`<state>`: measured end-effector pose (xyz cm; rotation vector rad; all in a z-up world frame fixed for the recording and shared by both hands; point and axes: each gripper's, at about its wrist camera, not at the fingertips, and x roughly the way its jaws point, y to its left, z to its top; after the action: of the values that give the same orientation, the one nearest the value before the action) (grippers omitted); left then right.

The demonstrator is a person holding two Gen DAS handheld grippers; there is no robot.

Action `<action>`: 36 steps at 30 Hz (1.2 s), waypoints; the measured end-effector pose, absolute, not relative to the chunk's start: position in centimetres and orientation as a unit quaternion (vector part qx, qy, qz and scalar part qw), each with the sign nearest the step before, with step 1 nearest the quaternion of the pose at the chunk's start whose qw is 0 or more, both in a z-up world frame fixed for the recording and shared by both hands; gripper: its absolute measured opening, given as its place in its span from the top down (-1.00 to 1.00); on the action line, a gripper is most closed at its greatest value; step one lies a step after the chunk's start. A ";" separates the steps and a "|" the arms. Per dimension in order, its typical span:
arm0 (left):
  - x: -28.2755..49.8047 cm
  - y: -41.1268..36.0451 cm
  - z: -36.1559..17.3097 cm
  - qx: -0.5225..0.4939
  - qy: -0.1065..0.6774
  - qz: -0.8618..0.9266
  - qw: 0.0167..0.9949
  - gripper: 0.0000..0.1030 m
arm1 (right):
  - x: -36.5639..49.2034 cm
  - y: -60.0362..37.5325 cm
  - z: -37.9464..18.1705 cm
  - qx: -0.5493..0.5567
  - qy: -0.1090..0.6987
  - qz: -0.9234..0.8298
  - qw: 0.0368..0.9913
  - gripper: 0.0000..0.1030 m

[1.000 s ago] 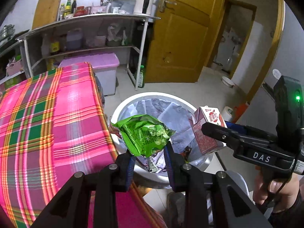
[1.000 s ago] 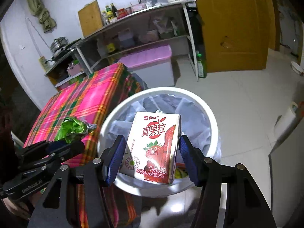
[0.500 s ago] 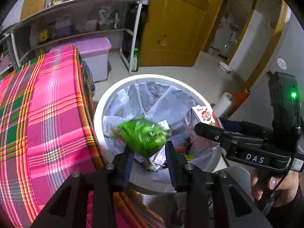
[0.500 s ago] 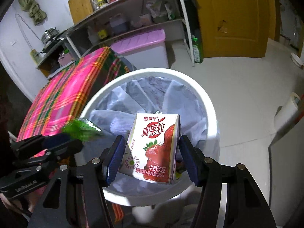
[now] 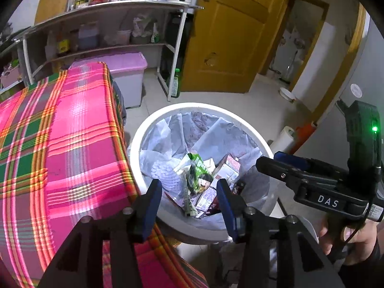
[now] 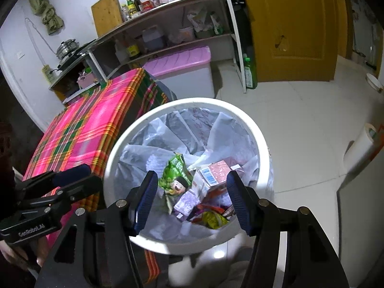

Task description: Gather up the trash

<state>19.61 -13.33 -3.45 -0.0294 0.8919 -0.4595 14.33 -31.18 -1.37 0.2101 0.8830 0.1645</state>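
A white trash bin [image 5: 199,105] [image 6: 192,102] lined with a pale plastic bag stands beside the table. A green snack bag [image 5: 198,172] [image 6: 176,175] lies inside it on other rubbish. Next to it rests a strawberry milk carton [image 5: 229,168] [image 6: 213,175]. My left gripper [image 5: 188,187] [image 6: 76,175] hovers over the bin's near rim; its jaws are opening and nothing is between them. Over the bin's right side my right gripper [image 6: 192,180] [image 5: 276,160] is open and empty.
A table under a pink plaid cloth [image 5: 60,144] borders the bin on the left. Behind stand a pink-lidded storage box [image 5: 124,64], a metal shelf [image 5: 115,7] with bottles and a yellow door [image 5: 228,36]. A white roll [image 5: 283,139] lies on the tiled floor.
The green snack bag left my left gripper and dropped into the bin. The milk carton left my right gripper and lies in the bin too. The left jaws have widened.
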 end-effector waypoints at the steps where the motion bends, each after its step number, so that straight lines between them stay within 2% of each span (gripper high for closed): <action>1: 19.3 -13.2 -3.2 -0.015 0.424 -0.219 0.878 0.09 | 14.1 -31.0 -1.2 0.099 0.424 0.081 0.896 -0.17; 17: 13.7 -10.3 0.5 -0.031 0.373 -0.200 0.906 0.09 | 8.9 -27.2 3.6 0.062 0.372 0.115 0.919 -0.17; 36: 7.3 -8.0 2.9 -0.033 0.318 -0.171 0.932 0.09 | 3.3 -24.4 5.5 0.033 0.340 0.144 0.929 -0.17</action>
<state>7.26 -7.99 2.89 -0.0674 0.6498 -0.3495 3.34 -24.40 5.53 0.0677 0.6965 0.2959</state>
